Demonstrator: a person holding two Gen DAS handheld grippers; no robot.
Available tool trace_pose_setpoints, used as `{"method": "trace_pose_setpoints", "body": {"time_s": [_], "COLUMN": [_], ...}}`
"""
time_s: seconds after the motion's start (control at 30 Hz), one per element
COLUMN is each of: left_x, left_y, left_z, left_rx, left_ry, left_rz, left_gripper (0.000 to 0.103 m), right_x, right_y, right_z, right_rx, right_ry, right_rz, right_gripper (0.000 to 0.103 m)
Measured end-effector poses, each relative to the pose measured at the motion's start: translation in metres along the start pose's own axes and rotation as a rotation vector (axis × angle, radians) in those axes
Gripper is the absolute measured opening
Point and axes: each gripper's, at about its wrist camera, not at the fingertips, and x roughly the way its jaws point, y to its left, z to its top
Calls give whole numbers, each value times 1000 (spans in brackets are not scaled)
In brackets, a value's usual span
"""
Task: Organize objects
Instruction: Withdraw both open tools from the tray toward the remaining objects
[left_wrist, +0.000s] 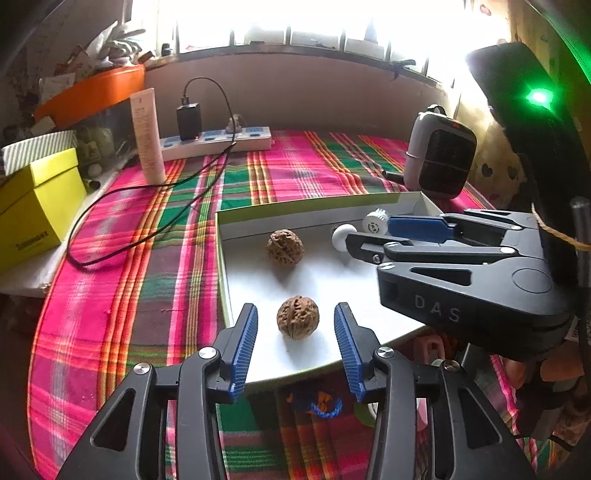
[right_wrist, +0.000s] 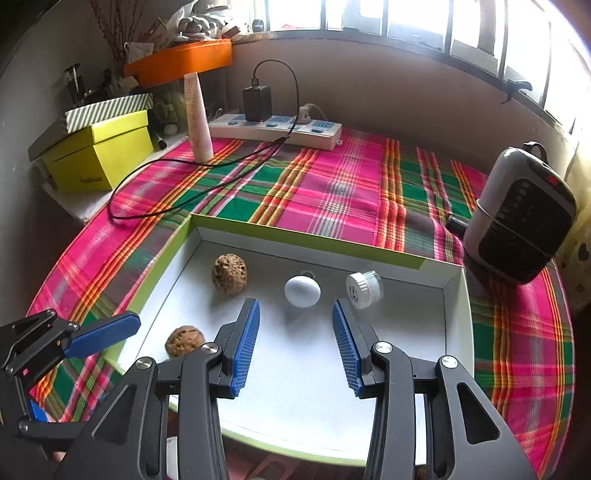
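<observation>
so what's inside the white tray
Inside the tray: two walnuts, a white egg-shaped ball and a small white-capped jar. The grippers cover part of its near floor.

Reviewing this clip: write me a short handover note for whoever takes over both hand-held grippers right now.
Left hand-held gripper: open, empty, straddling the nearer brown wrinkled walnut without touching it.
Right hand-held gripper: open, empty, pointed at the white egg-shaped ball, not yet around it.
All four items lie in the shallow white box lid with green rim: the farther brown walnut at back left, the ball mid-back, the small clear jar with white ribbed cap on its side at right.
Done: nothing visibly sorted or lifted.
Left: likely close on the near walnut and the ball, then place them; the destination isn't evident.
</observation>
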Motion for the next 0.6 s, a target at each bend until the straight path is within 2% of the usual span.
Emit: {"method": "trace_pose_setpoints", "body": {"time_s": [0.23, 0.33, 0.6], "left_x": [-13, -24, -38], "left_y": [1, -2, 1], "left_z": [-8, -13, -25], "left_rx": [-3, 15, 3], "left_ry": [-17, -53, -61], "left_rz": [5, 42, 18], "left_gripper": [42, 42, 42], "right_x": [-19, -29, -51], "right_y": [-1, -1, 2], "right_z": [-13, -20, -41], "right_rx": [34, 46, 56], "right_ry": [-33, -48, -76], "right_rz": [-1, -5, -27], "right_gripper": [43, 43, 43]}}
